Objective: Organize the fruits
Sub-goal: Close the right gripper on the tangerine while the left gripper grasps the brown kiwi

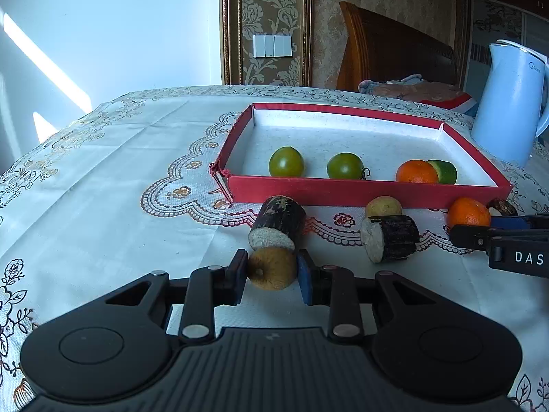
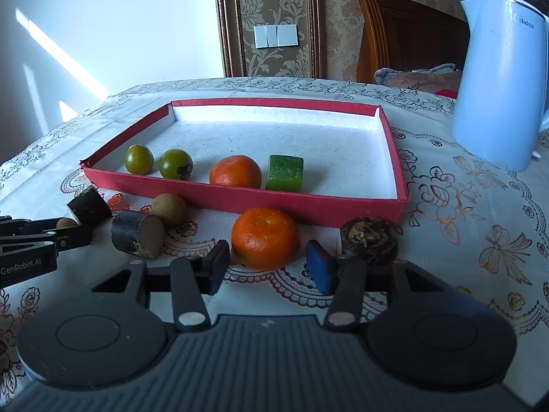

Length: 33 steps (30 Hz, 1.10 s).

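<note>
Longan [image 1: 272, 268] pinched in left claw [image 1: 271, 276]

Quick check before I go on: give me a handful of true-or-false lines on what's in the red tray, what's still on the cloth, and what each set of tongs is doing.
1. The left tongs are shut on a small brown fruit. True.
2. The red tray holds two oranges. False: it holds one orange, two green fruits and a green block.
3. The right tongs have lifted the loose orange. False: it sits on the tablecloth between their fingers, the pads not pressing it.
4. Two dark cut cylinders lie outside the tray. True.
5. The blue kettle stands inside the tray. False: it stands on the cloth beyond the tray's right corner.
</note>
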Each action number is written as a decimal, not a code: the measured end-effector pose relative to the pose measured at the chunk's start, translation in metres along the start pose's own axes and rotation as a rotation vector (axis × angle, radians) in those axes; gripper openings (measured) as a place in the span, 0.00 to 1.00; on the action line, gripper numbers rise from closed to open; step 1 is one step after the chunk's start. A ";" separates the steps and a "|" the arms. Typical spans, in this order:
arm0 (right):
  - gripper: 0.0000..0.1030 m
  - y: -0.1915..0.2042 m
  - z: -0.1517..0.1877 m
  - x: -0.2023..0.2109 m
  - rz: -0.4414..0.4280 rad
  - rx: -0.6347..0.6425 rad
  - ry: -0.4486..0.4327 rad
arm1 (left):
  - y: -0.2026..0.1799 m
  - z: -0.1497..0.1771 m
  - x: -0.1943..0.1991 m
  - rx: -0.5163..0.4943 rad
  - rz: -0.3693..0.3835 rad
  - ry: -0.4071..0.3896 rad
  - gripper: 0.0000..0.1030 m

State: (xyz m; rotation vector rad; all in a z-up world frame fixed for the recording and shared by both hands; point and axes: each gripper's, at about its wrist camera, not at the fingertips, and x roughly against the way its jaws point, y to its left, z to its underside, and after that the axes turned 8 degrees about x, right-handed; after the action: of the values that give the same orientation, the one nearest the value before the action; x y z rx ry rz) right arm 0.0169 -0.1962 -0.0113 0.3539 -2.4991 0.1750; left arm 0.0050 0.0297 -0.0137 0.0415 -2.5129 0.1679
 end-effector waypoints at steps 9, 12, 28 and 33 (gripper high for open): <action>0.37 -0.001 0.001 0.002 0.001 -0.009 -0.010 | -0.004 0.000 -0.001 0.005 -0.027 -0.005 0.29; 0.37 -0.002 0.001 0.002 0.006 -0.014 -0.014 | -0.004 0.001 0.000 0.008 -0.027 -0.009 0.29; 0.37 -0.002 0.002 0.005 0.013 -0.019 -0.029 | -0.009 0.002 0.006 0.005 -0.037 -0.042 0.29; 0.37 -0.002 0.002 0.006 0.015 -0.023 -0.036 | -0.013 0.003 0.007 0.001 -0.037 -0.045 0.29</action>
State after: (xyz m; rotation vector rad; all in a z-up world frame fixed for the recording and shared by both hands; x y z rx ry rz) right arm 0.0115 -0.2000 -0.0095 0.3315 -2.5378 0.1477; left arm -0.0013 0.0168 -0.0102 0.0930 -2.5551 0.1553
